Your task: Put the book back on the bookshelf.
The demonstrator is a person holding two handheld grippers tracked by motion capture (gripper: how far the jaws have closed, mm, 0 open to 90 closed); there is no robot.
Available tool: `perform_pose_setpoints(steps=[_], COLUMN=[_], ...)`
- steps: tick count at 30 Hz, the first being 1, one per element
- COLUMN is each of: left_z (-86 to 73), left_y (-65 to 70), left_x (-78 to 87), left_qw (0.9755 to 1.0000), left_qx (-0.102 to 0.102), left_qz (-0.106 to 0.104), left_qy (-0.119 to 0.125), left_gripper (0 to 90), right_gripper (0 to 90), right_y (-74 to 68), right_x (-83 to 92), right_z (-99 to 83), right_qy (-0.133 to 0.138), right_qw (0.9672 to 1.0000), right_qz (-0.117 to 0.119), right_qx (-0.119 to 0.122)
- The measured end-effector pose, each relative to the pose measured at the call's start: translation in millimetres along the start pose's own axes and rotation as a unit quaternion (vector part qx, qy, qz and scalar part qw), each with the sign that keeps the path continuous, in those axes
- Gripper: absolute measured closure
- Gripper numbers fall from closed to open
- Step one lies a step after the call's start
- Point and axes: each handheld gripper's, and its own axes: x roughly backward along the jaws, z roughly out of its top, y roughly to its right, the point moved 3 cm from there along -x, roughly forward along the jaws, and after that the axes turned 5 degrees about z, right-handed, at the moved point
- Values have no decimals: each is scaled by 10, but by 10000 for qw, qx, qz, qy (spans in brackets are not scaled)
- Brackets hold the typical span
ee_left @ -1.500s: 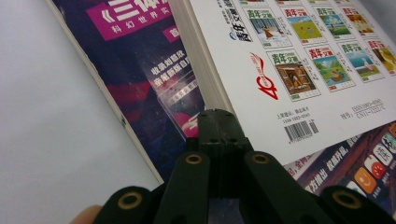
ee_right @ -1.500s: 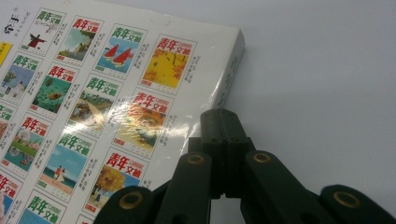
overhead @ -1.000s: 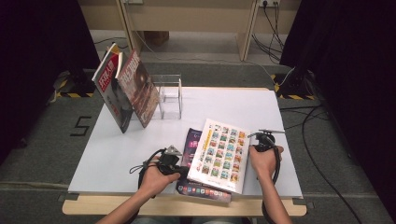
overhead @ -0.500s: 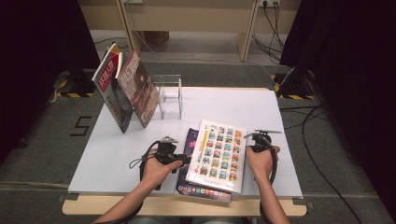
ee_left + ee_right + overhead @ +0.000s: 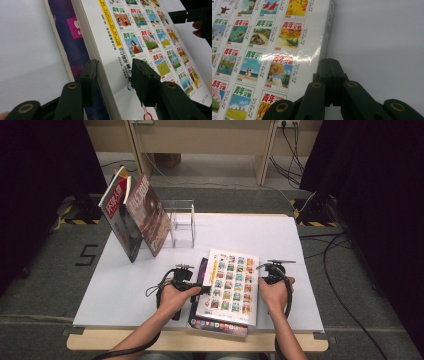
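Both forearms come in from the near edge. The left hand (image 5: 176,295) holds the left gripper (image 5: 113,80) pointing toward the right one, its jaws having just been opening and now standing apart. The right hand (image 5: 273,292) holds the right gripper (image 5: 331,75) with its jaws pressed together, nothing between them.
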Motion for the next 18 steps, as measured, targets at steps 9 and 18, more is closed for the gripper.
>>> perform_pose_setpoints(steps=[9, 18], left_z=[52, 77], left_y=[6, 21], left_x=[56, 116], left_qw=[9993, 9970], left_qx=[347, 619], left_qz=[-69, -297], left_qy=[143, 359], left_gripper=[593, 605], right_gripper=[900, 900], right_y=[1, -3], right_x=[-6, -6], right_z=[0, 1], right_qy=[-6, -22], right_qw=[10000, 10000], right_qz=[-17, -45], right_qx=[-4, -7])
